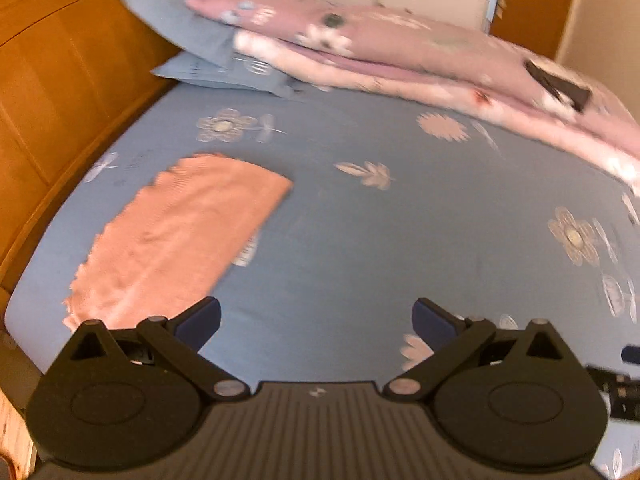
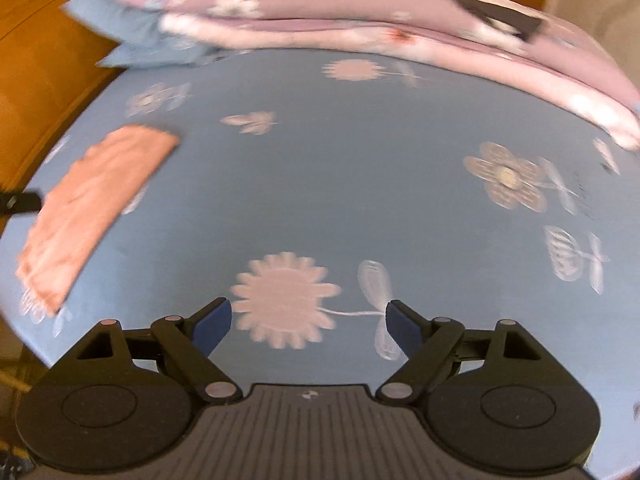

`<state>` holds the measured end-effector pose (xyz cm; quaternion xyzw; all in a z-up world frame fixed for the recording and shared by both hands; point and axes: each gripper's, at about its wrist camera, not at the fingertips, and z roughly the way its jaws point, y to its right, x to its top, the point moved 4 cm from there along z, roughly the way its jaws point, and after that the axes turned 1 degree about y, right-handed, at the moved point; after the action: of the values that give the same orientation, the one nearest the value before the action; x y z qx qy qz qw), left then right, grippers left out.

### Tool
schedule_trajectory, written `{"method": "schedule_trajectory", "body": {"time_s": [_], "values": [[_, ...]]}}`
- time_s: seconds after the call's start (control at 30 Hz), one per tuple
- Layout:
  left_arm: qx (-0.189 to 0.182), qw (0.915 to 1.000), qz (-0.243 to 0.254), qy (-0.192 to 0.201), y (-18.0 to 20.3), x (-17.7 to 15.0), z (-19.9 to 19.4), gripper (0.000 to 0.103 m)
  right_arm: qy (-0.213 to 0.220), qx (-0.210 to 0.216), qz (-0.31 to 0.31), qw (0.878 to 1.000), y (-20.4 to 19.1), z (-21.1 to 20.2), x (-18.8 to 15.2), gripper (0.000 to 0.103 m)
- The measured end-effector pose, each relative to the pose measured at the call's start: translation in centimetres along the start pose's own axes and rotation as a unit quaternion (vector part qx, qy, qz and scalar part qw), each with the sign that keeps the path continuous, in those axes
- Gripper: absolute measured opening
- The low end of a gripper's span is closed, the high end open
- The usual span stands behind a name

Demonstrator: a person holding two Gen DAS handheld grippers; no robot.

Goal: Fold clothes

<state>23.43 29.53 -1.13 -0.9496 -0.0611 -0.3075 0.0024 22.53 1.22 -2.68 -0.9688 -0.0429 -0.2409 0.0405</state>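
Hovering above the bed (image 1: 360, 232), both tongs, left (image 1: 316, 320) and right (image 2: 308, 322), stand apart and empty. The folded cloth (image 1: 180, 236) lies flat near the headboard (image 1: 60, 92). Risk: a one-layer pinch could undo its fold.

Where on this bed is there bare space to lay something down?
The widest free patch is the blue sheet in the middle, bordered by the folded pink cloth on the headboard side and the pink quilt along the far edge. The far corner is crowded: blue pillows lie partly under the quilt. Both grippers, left and right, are open and hold nothing.
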Motion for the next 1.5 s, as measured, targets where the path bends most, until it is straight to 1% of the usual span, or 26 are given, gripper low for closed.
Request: {"method": "schedule_trajectory", "body": {"time_s": [0.1,0.17,0.3,0.33,0.4,0.53,0.67,0.8,0.97,1.13,1.37,1.5], "values": [[-0.027,0.9994,0.020,-0.008,1.9,0.2,-0.2,0.101,0.002,-0.017,0.042,0.999,1.4,-1.0,0.0,0.088],[-0.047,0.9984,0.026,-0.014,2.7,0.4,-0.2,0.101,0.001,-0.035,0.046,0.998,1.4,-1.3,0.1,0.088],[-0.083,0.9953,0.046,-0.021,3.0,0.4,0.6,0.101,0.000,-0.079,0.054,0.995,0.2,-2.3,0.5,0.088],[-0.088,0.9946,0.050,-0.023,2.9,0.4,0.8,0.101,-0.001,-0.093,0.065,0.994,-0.3,-2.6,0.7,0.088],[-0.092,0.9940,0.054,-0.024,2.2,0.5,1.2,0.101,-0.007,-0.106,0.076,0.991,-1.4,-3.1,0.9,0.088],[-0.091,0.9933,0.069,-0.018,0.5,0.7,1.5,0.101,-0.007,-0.137,0.055,0.989,-3.7,-3.6,1.5,0.088],[-0.089,0.9930,0.076,-0.012,-0.6,1.0,0.8,0.101,0.000,-0.131,0.050,0.990,-5.2,-4.7,2.0,0.088],[-0.083,0.9931,0.083,-0.001,-1.1,1.4,-0.3,0.101,0.006,-0.127,0.034,0.991,-5.6,-5.7,2.3,0.088],[-0.074,0.9938,0.084,0.005,-0.3,1.6,-1.5,0.101,0.004,-0.113,0.028,0.993,-4.6,-6.1,2.2,0.088],[-0.059,0.9955,0.074,0.007,1.9,1.5,-2.9,0.102,0.012,-0.096,0.035,0.995,-1.7,-6.9,1.5,0.088],[-0.038,0.9971,0.066,0.000,7.4,1.3,-4.8,0.102,0.021,-0.077,0.053,0.995,4.4,-7.7,0.8,0.088],[-0.034,0.9979,0.054,-0.006,10.2,1.0,-5.3,0.102,0.022,-0.075,0.047,0.996,7.3,-7.9,0.7,0.088]]}}
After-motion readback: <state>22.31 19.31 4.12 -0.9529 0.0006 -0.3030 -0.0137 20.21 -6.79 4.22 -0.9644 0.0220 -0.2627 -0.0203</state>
